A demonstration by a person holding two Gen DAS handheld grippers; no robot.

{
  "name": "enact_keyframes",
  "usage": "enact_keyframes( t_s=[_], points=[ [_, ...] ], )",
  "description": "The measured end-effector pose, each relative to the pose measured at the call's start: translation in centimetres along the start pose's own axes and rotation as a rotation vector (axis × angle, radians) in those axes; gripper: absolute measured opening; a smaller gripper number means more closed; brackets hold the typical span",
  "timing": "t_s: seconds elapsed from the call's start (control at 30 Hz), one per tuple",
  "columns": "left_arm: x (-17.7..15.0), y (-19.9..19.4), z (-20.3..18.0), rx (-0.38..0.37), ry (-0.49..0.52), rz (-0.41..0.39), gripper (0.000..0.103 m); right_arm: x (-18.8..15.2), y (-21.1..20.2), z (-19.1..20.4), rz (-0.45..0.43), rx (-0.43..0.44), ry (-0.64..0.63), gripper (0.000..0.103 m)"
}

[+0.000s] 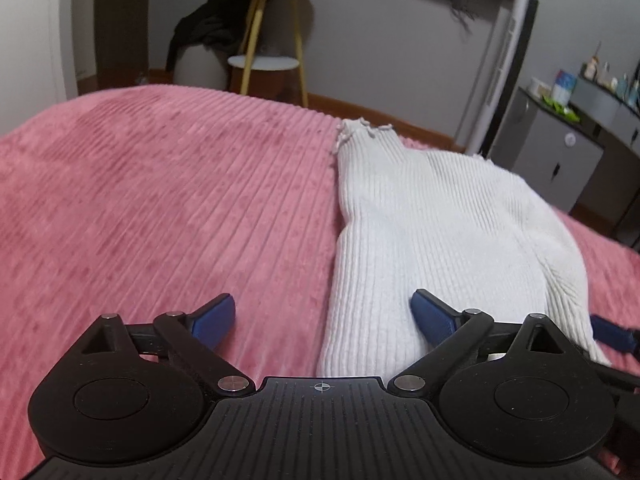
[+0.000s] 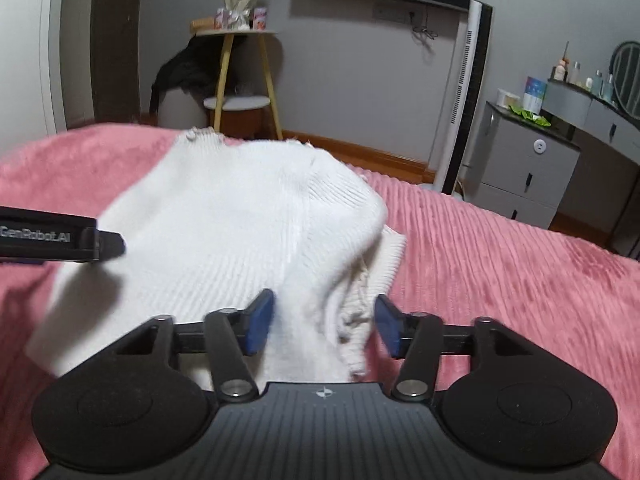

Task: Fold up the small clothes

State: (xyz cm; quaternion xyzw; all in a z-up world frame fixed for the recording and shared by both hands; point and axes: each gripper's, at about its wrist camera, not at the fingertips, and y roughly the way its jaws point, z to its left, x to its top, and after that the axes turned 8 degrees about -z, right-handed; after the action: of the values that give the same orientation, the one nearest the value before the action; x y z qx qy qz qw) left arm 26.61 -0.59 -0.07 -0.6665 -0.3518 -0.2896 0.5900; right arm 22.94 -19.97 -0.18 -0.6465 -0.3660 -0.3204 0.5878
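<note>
Two spread grippers (image 1: 323, 314) (image 2: 324, 322) — white sweater (image 1: 432, 232)

The sweater (image 1: 432, 232) lies flat on the bed (image 1: 160, 208), toward its right half in the left wrist view. The left gripper (image 1: 324, 316) sits at the sweater's near left edge, one finger over the bedcover, the other (image 1: 434, 316) on the knit. The right gripper (image 2: 324, 322) straddles the sweater's near right edge, a fold of fabric between its fingers. Beyond the bed's far edge stands a side table (image 2: 236, 36); right of it a tower fan (image 2: 466, 92), then a cabinet (image 2: 528, 164)
</note>
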Motion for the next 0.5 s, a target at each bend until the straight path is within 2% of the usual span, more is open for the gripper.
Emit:
enact_keyframes(
  t_s=[0.03,0.07,0.17,0.23,0.33,0.43,0.5],
  points=[
    [0.0,0.1,-0.1,0.008,0.008,0.004,0.101,0.2,0.4,-0.3,0.018,0.013,0.000,0.061],
    [-0.1,0.1,-0.3,0.021,0.012,0.009,0.102,0.3,0.9,-0.5,0.035,0.018,0.000,0.070],
    [0.8,-1.0,-0.6,0.050,0.018,0.049,0.102,1.1,1.3,-0.8,0.078,0.003,-0.034,0.083],
    [1.5,-2.8,-0.9,0.070,0.047,0.069,0.101,2.3,0.4,-1.0,0.107,-0.019,-0.046,0.084],
    [1.2,-5.8,-1.0,0.089,0.102,0.110,0.101,3.0,-3.0,-1.3,0.128,-0.099,-0.043,0.090],
    [0.2,-8.6,-0.3,0.085,0.092,0.148,0.101,2.0,-6.6,-1.2,0.220,-0.044,0.025,0.099],
    [-0.7,-10.2,0.2,0.092,0.079,0.172,0.101,0.7,-8.6,-0.8,0.290,-0.006,0.058,0.099]
  ],
)
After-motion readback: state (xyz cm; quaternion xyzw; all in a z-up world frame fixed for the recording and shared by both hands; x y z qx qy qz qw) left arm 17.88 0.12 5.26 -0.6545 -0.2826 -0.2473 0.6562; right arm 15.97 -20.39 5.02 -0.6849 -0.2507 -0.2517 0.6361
